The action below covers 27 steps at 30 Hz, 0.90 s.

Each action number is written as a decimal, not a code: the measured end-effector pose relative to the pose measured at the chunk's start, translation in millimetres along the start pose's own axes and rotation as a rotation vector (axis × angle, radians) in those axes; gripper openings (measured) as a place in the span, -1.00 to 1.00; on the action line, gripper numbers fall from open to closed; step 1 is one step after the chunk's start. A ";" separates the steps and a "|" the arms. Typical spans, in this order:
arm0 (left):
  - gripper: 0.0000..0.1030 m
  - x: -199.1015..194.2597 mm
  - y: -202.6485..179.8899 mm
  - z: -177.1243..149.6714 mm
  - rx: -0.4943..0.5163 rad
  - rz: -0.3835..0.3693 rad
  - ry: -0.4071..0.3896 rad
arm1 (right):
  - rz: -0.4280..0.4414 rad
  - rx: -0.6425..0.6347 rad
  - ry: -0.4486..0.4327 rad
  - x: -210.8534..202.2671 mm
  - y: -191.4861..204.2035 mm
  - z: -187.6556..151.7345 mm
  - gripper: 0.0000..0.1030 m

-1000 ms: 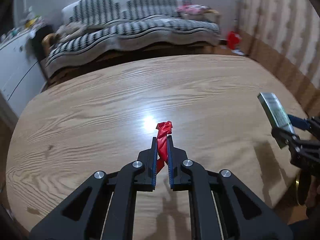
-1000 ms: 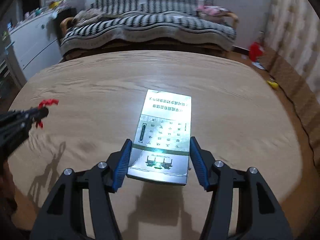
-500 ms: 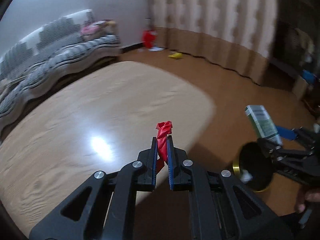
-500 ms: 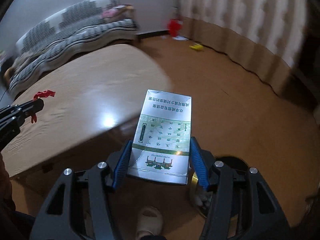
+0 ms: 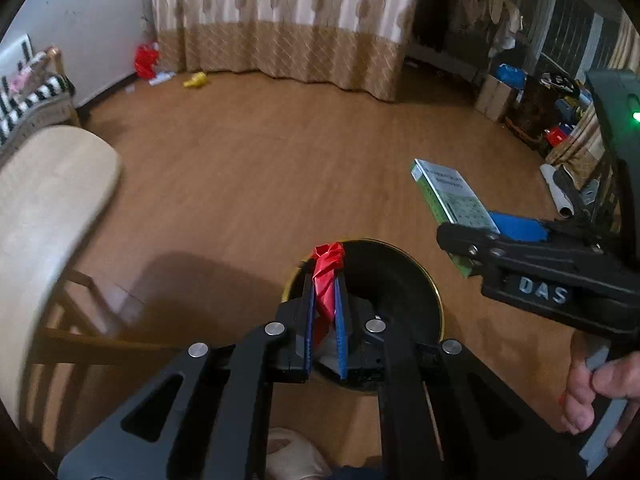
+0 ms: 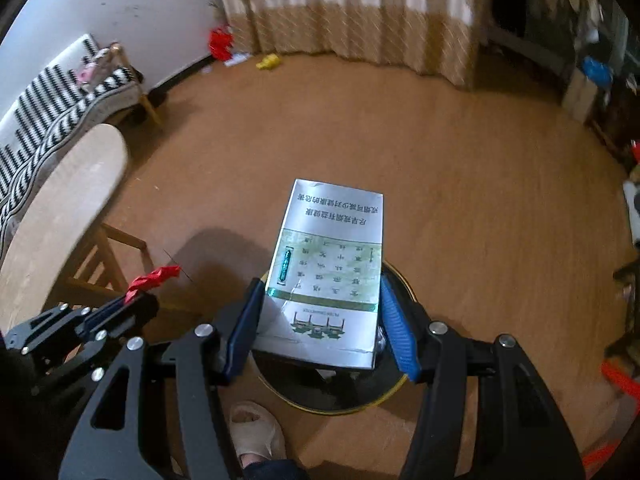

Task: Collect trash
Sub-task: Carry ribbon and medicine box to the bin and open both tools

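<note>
A person stands over a round black waste bin with a thin gold rim (image 5: 434, 300), which sits on a brown wood-look floor (image 5: 260, 184), and holds a two-finger gripper in each hand. In the left wrist view, the left gripper (image 5: 325, 304) has its jaws drawn narrow on a crumpled strip of red plastic wrapper (image 5: 327, 276), which pokes up past the blue pads and hangs directly above the bin's dark opening. In the right wrist view, the right gripper (image 6: 320, 320) has its jaws set wide apart, clamping a flat silver and green printed cardboard box (image 6: 330, 264) by its two long edges; the box lies level, its near end above the bin and its far end reaching out over the floor beyond the rim. Some pale scraps seem to lie in the bin, though they are too hidden to identify. The curved edge of a pale wooden desk (image 6: 60, 208) shows at the left, with a slippered foot (image 6: 256, 432) near the bin. The step in hand appears to be dropping both pieces into the bin. The next move likely calls for opening the left jaws, and for drawing the box back or tipping it downward before release, since it could otherwise catch on the rim.
</note>
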<state>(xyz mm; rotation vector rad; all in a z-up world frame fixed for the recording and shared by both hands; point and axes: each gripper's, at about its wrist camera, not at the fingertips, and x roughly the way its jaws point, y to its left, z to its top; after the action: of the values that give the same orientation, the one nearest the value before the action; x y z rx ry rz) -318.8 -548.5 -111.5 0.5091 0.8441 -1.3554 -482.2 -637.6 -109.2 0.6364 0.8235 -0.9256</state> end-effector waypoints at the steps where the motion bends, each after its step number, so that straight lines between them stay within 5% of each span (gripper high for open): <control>1: -0.84 10.4 1.0 -0.2 -0.018 -0.044 0.016 | -0.003 0.006 0.007 2.7 -3.0 0.0 0.11; 15: -0.82 89.5 0.3 9.8 -0.025 -0.110 0.112 | 0.000 0.052 0.100 41.2 -16.9 5.2 0.11; 17: -0.57 93.0 -0.4 10.9 -0.020 -0.108 0.128 | -0.002 0.053 0.099 40.9 -17.4 5.1 0.12; 19: 0.39 93.8 -0.7 10.2 -0.023 -0.100 0.128 | -0.004 0.053 0.100 41.9 -15.3 5.1 0.12; 27: 0.52 80.2 1.8 10.0 -0.024 -0.087 0.096 | -0.007 0.049 0.120 45.6 -14.8 4.0 0.13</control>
<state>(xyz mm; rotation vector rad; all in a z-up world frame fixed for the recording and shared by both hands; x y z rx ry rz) -315.0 -606.7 -167.5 0.5276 0.9698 -1.4073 -477.9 -667.3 -146.9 0.7374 0.9133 -0.9228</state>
